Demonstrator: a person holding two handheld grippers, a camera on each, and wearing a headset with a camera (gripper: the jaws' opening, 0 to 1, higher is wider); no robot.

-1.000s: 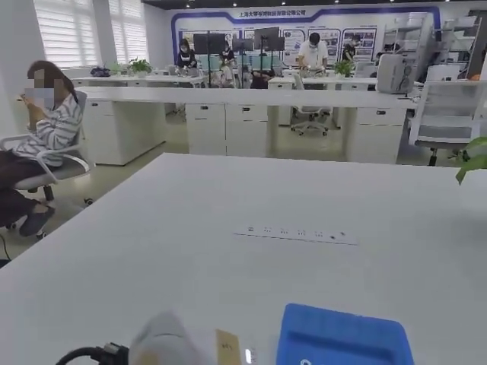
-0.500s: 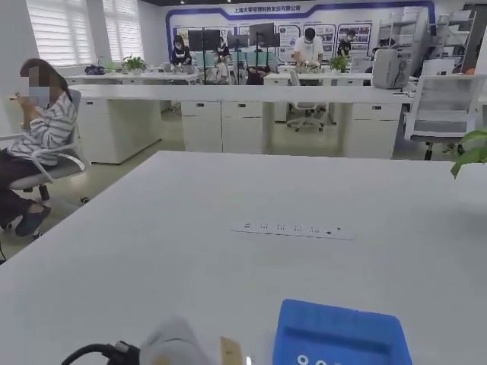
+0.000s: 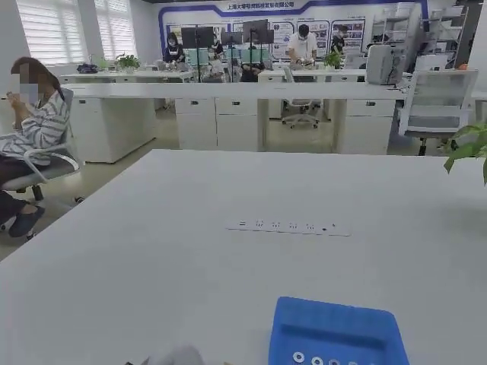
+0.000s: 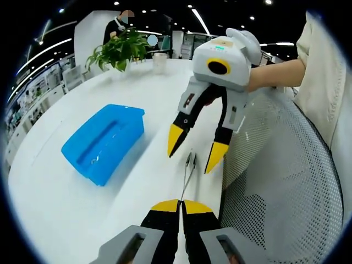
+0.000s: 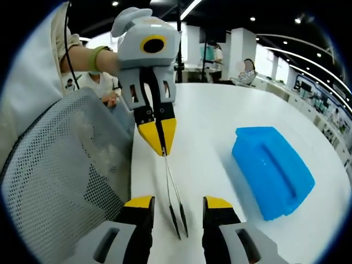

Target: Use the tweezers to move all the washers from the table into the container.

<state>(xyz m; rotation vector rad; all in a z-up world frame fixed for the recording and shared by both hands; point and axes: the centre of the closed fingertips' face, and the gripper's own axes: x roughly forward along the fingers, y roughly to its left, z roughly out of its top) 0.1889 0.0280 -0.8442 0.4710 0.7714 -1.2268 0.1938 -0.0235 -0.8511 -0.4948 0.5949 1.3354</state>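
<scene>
While the left tongs pinch the tweezers tight by the back end, the right tongs sit spread wide around the tips. Washers show at the near edge of the blue container, near right on the surface. Best bet: the right tongs close gently mid-arm and keep the tweezers level.

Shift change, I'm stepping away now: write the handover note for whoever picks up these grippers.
Left gripper: shut on one end of the tweezers.
Right gripper: open, jaws either side of the tweezers' free end, not gripping.
Blue container: on the white table, apart from both grippers.
Washers: a few small rings at the container's near edge in the head view; whether inside it, cannot tell.
Done: tweezers in hand. Left: likely settle the grip, then move the washers into the container.
</scene>
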